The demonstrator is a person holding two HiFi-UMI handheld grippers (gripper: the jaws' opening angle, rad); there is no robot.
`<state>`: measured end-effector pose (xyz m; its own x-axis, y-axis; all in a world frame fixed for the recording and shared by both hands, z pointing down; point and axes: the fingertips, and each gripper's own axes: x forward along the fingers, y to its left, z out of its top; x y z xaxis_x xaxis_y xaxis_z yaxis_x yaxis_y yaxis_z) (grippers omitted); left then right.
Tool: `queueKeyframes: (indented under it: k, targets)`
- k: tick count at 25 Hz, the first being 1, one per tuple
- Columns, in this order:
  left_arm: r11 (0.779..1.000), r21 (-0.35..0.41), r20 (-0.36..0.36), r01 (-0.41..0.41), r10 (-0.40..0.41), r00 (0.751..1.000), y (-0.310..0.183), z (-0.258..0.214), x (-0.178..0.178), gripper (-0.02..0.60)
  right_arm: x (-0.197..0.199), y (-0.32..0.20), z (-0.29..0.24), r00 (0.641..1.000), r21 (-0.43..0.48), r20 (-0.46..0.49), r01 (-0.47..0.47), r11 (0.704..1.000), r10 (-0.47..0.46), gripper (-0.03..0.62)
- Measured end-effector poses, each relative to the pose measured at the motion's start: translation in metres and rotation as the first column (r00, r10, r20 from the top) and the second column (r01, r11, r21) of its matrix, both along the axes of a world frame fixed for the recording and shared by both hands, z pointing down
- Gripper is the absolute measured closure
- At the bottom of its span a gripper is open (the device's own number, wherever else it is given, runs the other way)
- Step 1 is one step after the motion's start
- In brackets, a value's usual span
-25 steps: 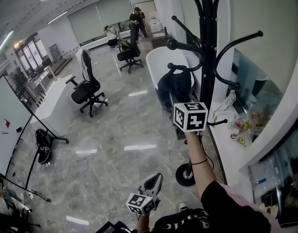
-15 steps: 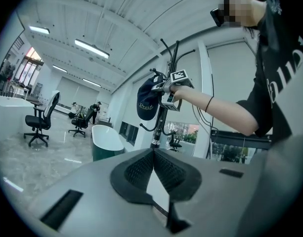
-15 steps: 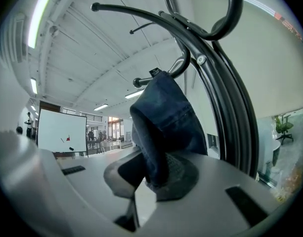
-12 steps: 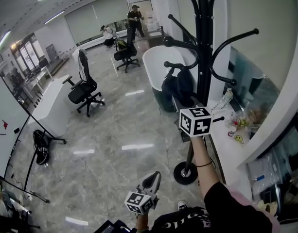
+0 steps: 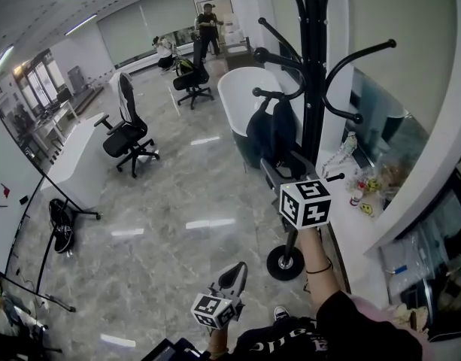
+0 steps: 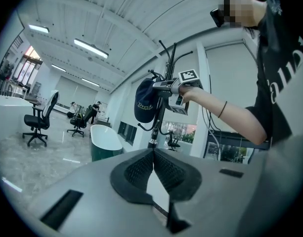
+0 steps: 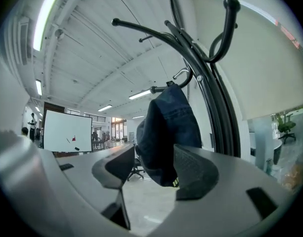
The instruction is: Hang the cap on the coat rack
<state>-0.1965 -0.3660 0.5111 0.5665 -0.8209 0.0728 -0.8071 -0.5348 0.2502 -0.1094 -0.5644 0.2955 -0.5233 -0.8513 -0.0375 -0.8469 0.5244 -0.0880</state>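
Observation:
A dark blue cap [image 5: 271, 130] hangs from a lower hook of the black coat rack [image 5: 314, 66]. My right gripper [image 5: 277, 170] sits just below and in front of it, and its jaws are opening. In the right gripper view the cap [image 7: 168, 132] hangs in the gap of that gripper [image 7: 151, 164], with the pads not pressing on it, and the coat rack [image 7: 215, 98] rises behind. My left gripper [image 5: 236, 275] hangs low near my body, shut and empty. From the left gripper [image 6: 153, 154] I see the cap [image 6: 144, 102] on the rack.
The rack's round base [image 5: 285, 263] stands on the grey floor beside a white ledge [image 5: 350, 235] with small items. A white and green tub [image 5: 241, 96] is behind the rack. Office chairs [image 5: 125, 134] and a whiteboard stand [image 5: 34, 201] are to the left.
My right gripper has drawn back and down from the rack, and its jaws have come apart. The cap stays on the hook. The left gripper has barely moved.

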Motion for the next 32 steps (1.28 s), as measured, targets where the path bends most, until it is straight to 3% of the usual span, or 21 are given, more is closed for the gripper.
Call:
queueKeyframes:
  k: [7, 11, 13, 18, 25, 32]
  targets:
    - [0.999, 0.023, 0.000, -0.022, 0.022, 1.000, 0.024, -0.005, 0.002, 0.577, 0.000, 0.072, -0.015, 0.988, 0.050, 0.101, 0.114, 0.992, -0.119, 0.362]
    - [0.998, 0.050, 0.002, -0.034, 0.034, 0.999, 0.043, -0.007, 0.002, 0.577, -0.005, 0.115, -0.010, 0.979, 0.063, 0.085, 0.178, 0.982, -0.183, 0.364]
    - [0.998, 0.042, 0.002, -0.048, 0.048, 0.999, 0.058, -0.006, 0.004, 0.577, -0.007, 0.135, 0.001, 0.978, 0.050, 0.081, 0.187, 0.981, -0.190, 0.391]
    - [0.996, 0.035, 0.005, -0.079, 0.079, 0.997, 0.103, 0.000, 0.006, 0.577, -0.013, 0.192, 0.040, 0.973, -0.013, 0.100, 0.210, 0.978, -0.207, 0.553]
    - [0.990, -0.005, -0.012, -0.142, 0.142, 0.990, 0.173, 0.008, 0.023, 0.577, -0.004, 0.282, 0.096, 0.968, -0.109, 0.105, 0.238, 0.965, -0.226, 0.577]
    - [0.992, 0.020, -0.049, -0.126, 0.127, 0.991, 0.219, 0.001, 0.026, 0.577, 0.011, 0.367, 0.139, 0.964, -0.149, 0.062, 0.267, 0.952, -0.260, 0.577]
